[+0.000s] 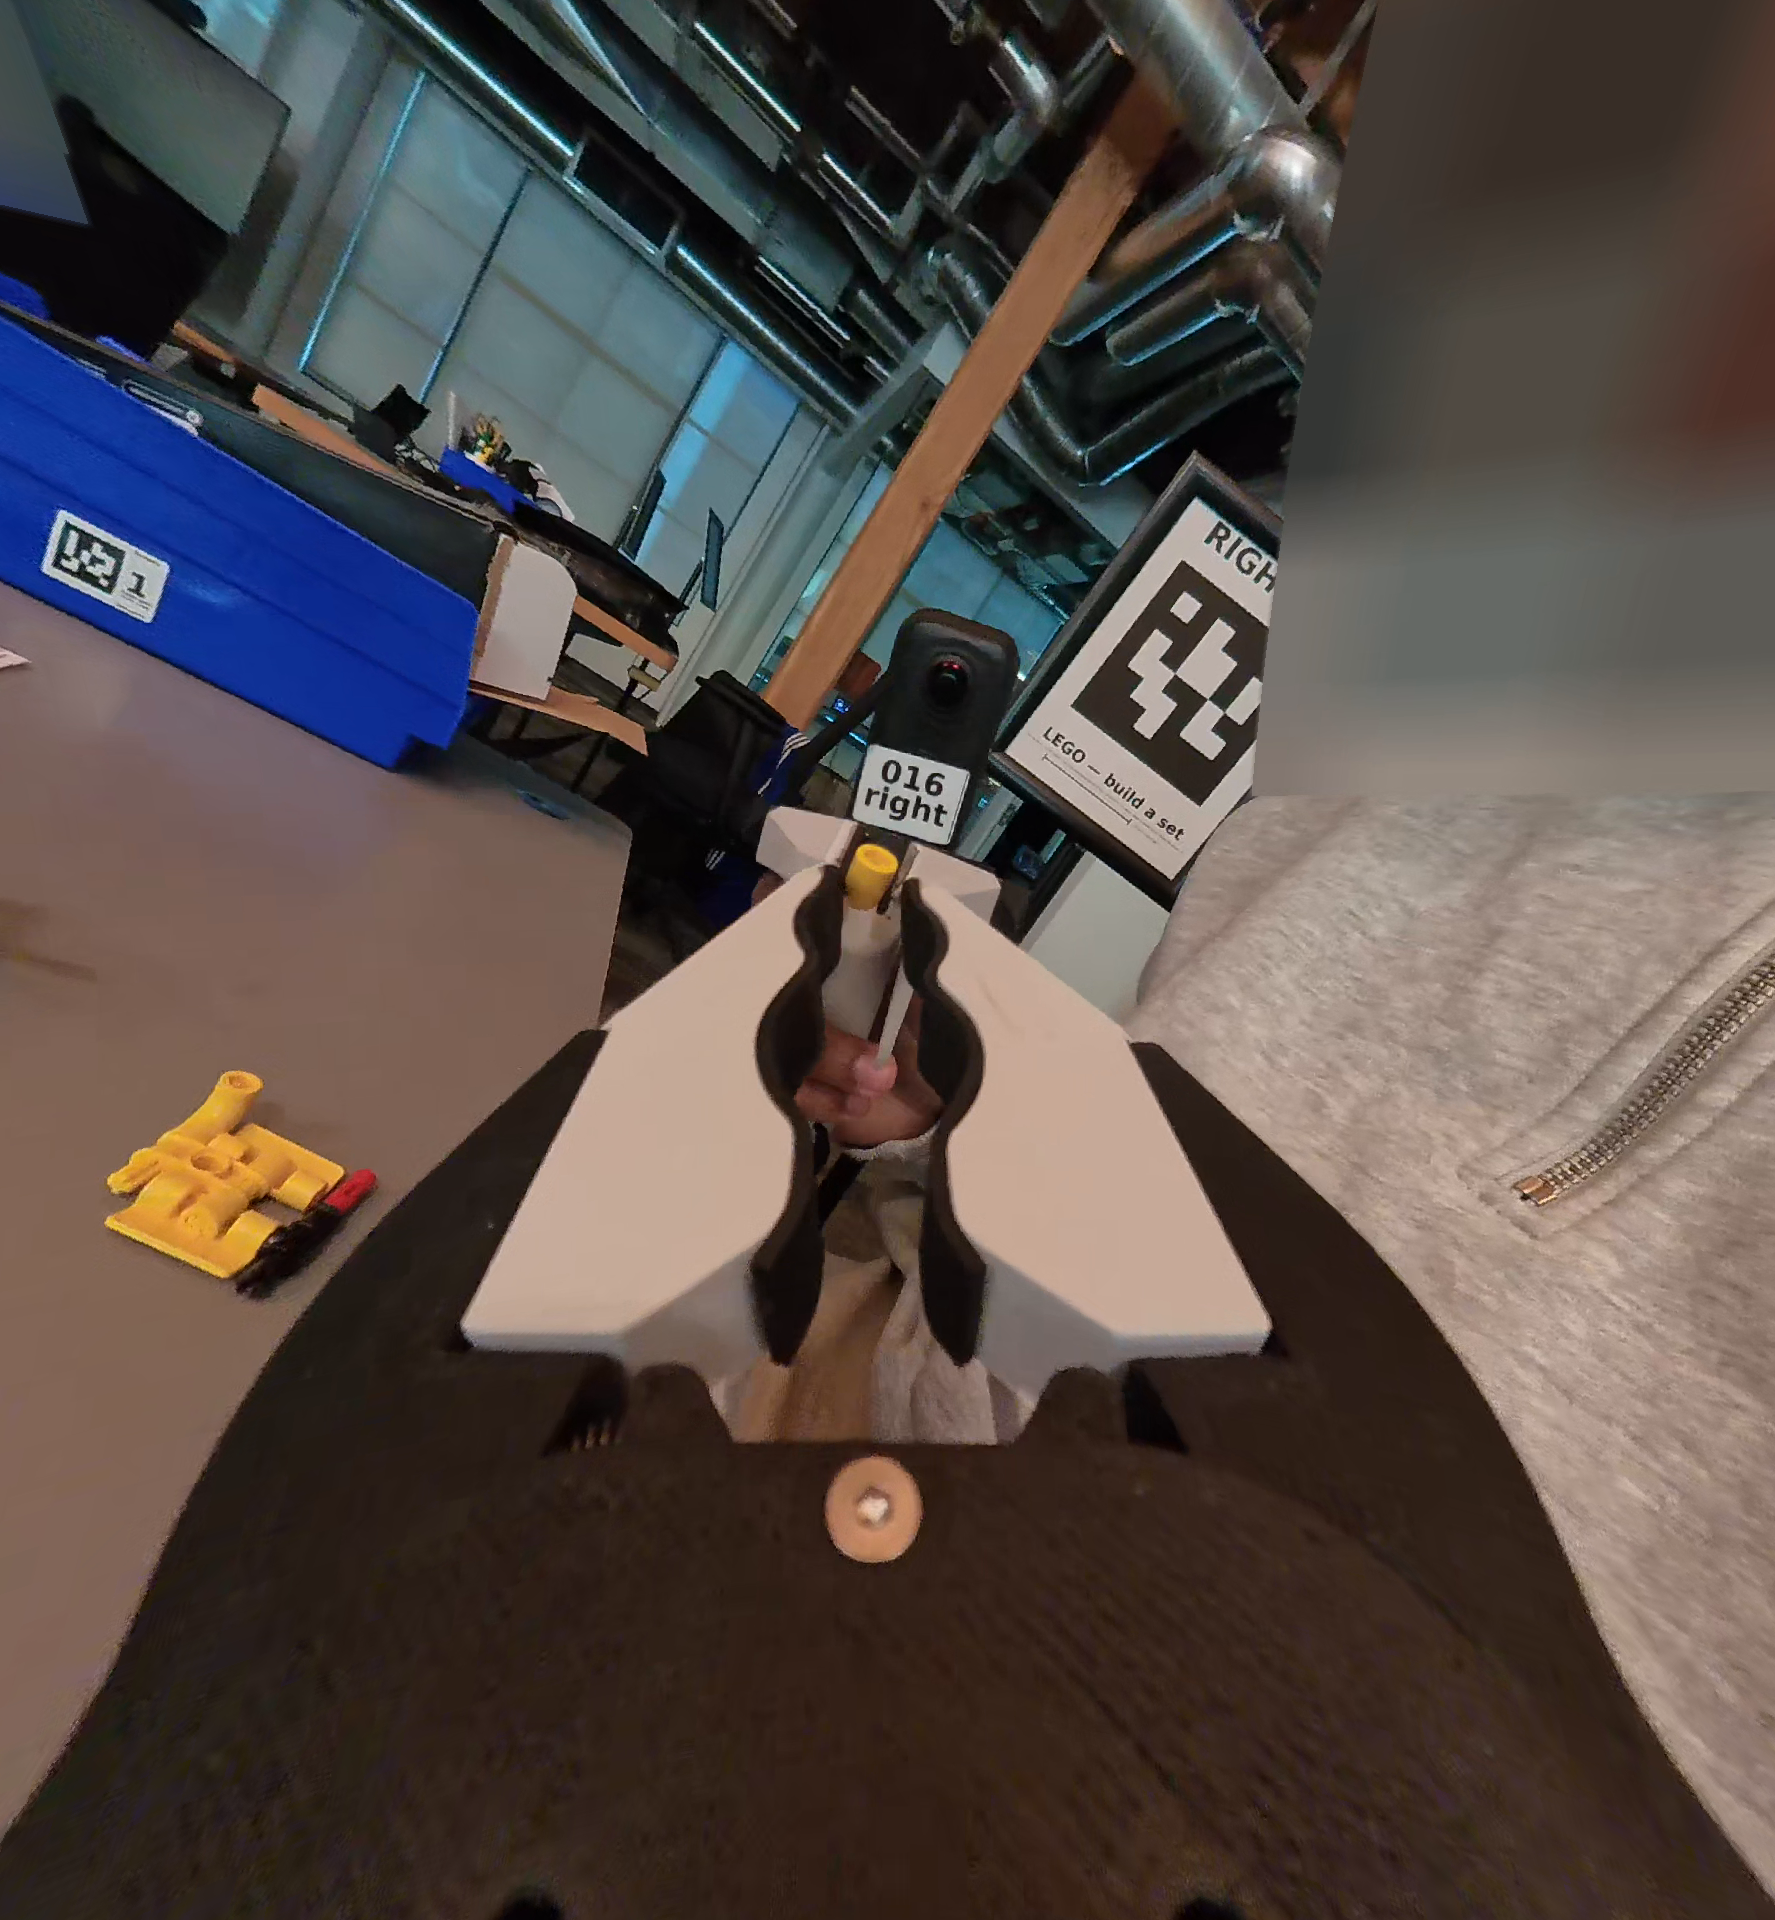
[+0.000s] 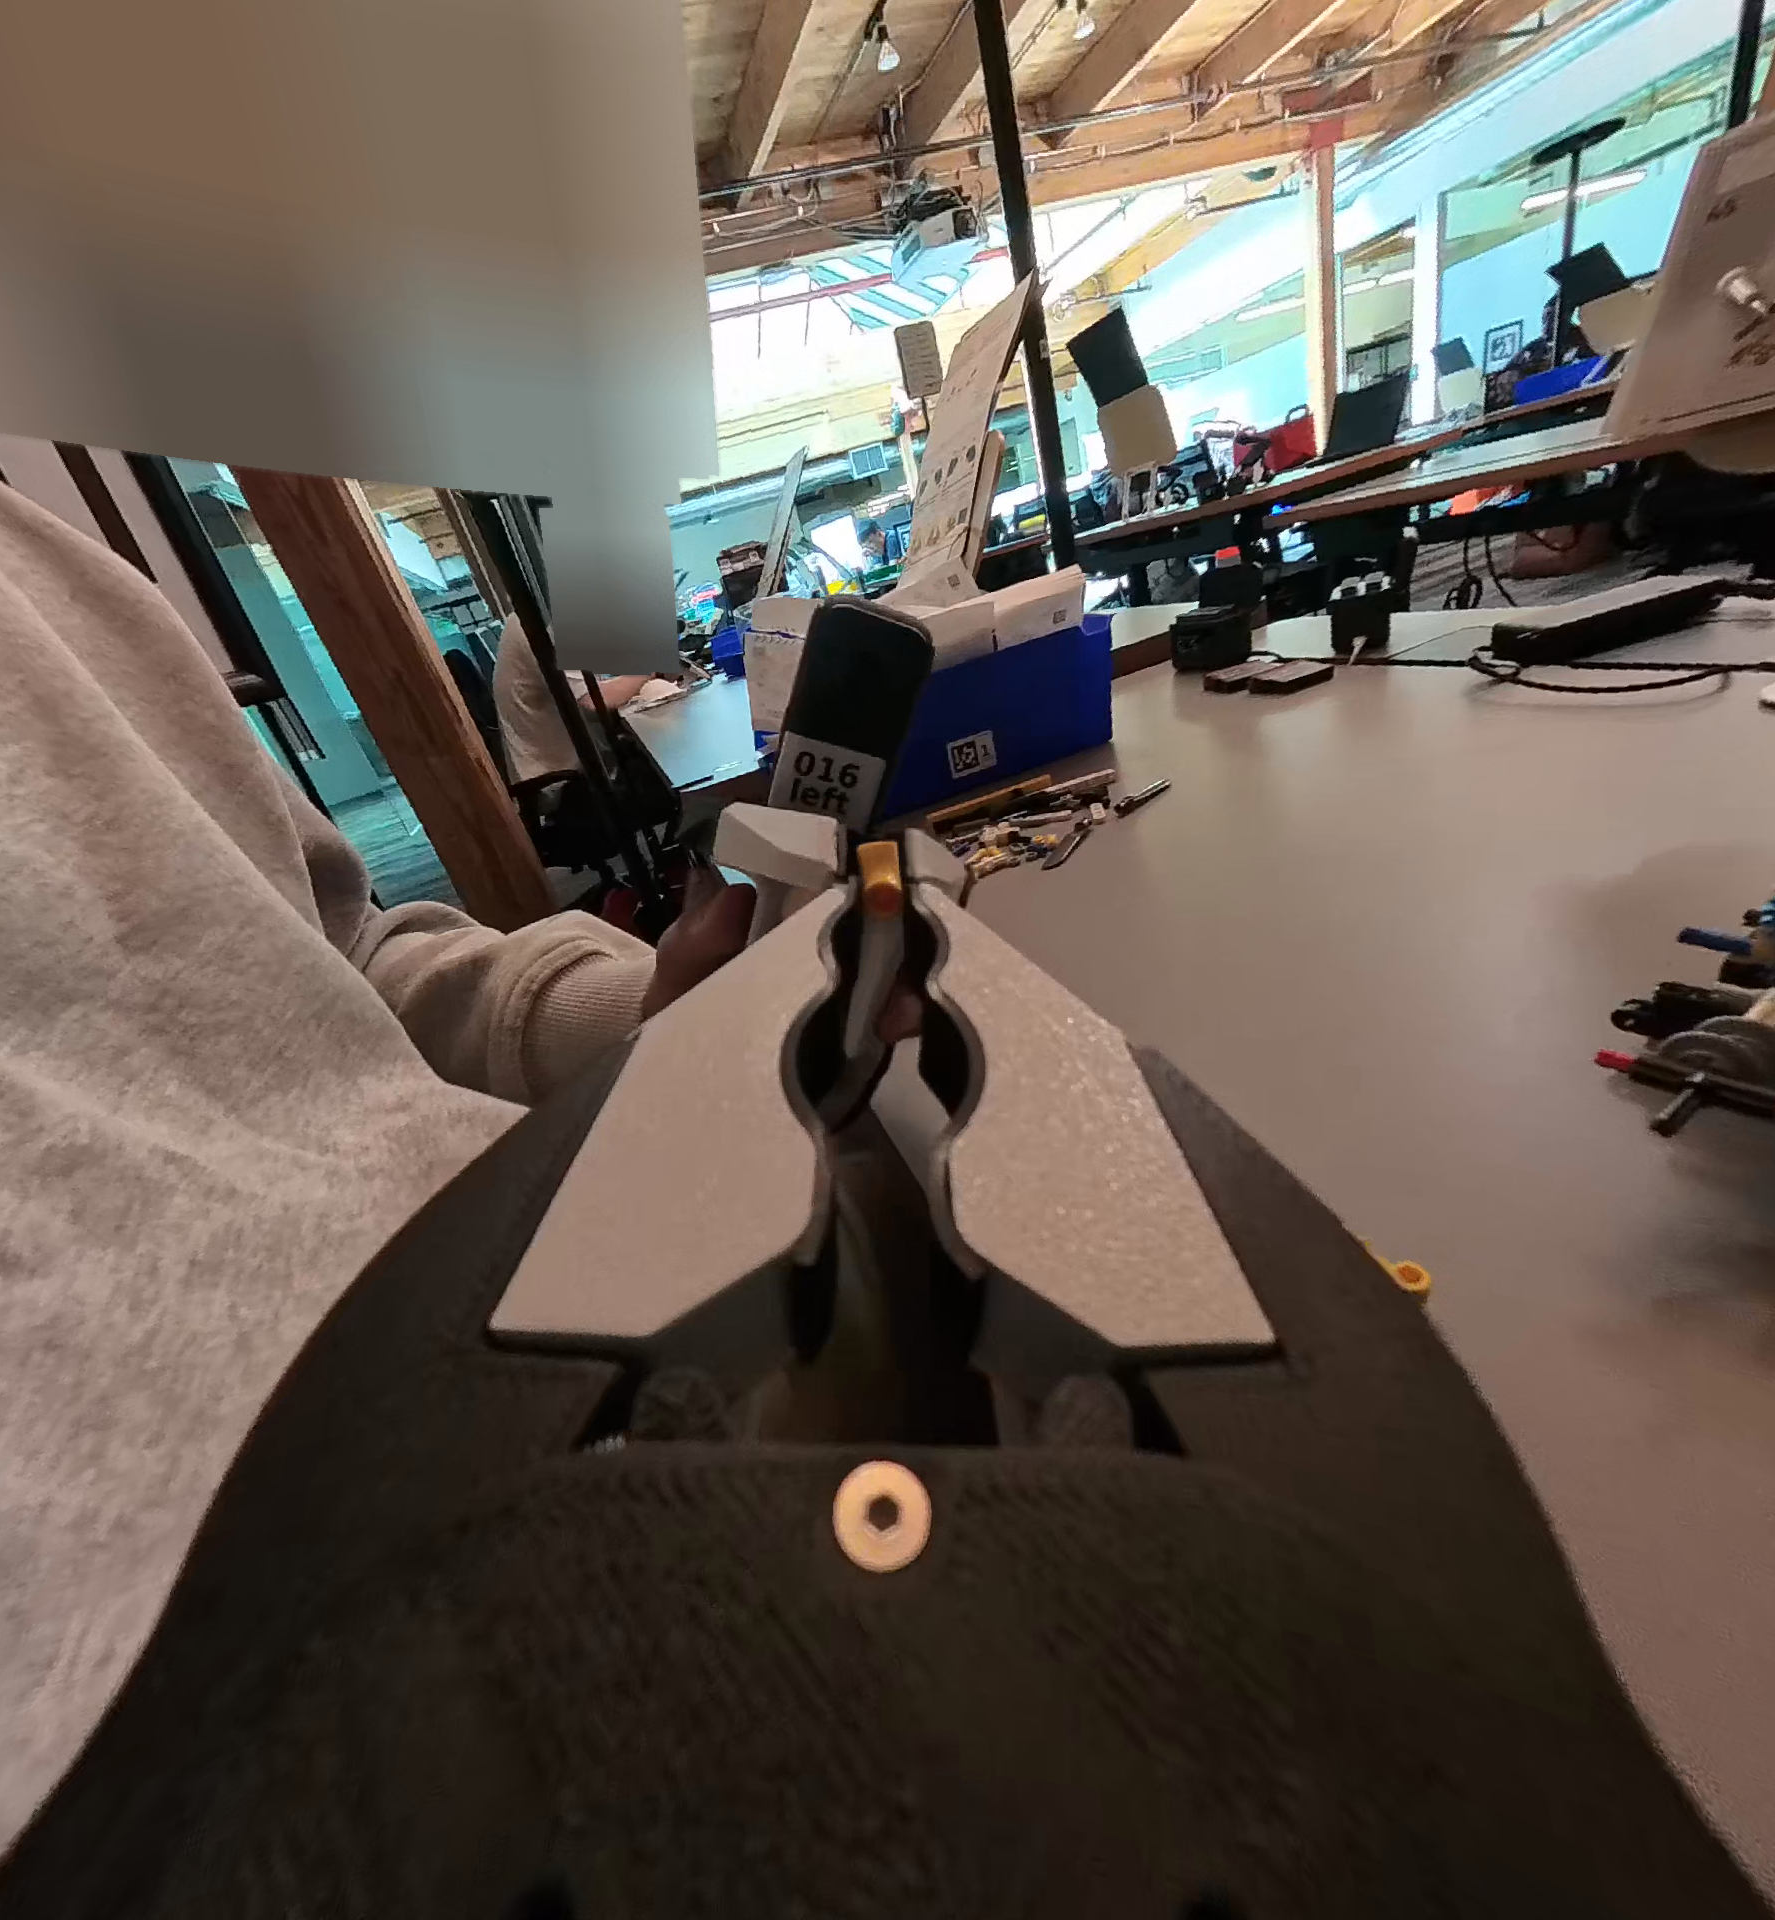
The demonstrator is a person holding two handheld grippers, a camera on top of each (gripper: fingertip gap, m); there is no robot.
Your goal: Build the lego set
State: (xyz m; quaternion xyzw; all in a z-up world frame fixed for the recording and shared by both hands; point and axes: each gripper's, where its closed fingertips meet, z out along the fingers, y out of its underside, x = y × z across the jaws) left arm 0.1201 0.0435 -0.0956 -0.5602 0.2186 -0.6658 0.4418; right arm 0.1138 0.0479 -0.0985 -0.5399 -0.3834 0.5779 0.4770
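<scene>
My two grippers face each other tip to tip above the grey table's near edge. My left gripper is shut on a small yellow Lego piece at its fingertips. My right gripper meets the same yellow piece from the other side, its jaws also closed on it. A yellow Lego subassembly lies on the table to the left, with a red-and-black axle against it. A dark, partly built Lego model with a blue gear stands at the right.
A blue bin stands at the back of the table, with loose Lego parts in front of it. A person in a grey zip sweater is close beside the grippers. A framed marker sign stands behind. Cables and black boxes lie farther back. The tips of both grippers are at nearly the same place.
</scene>
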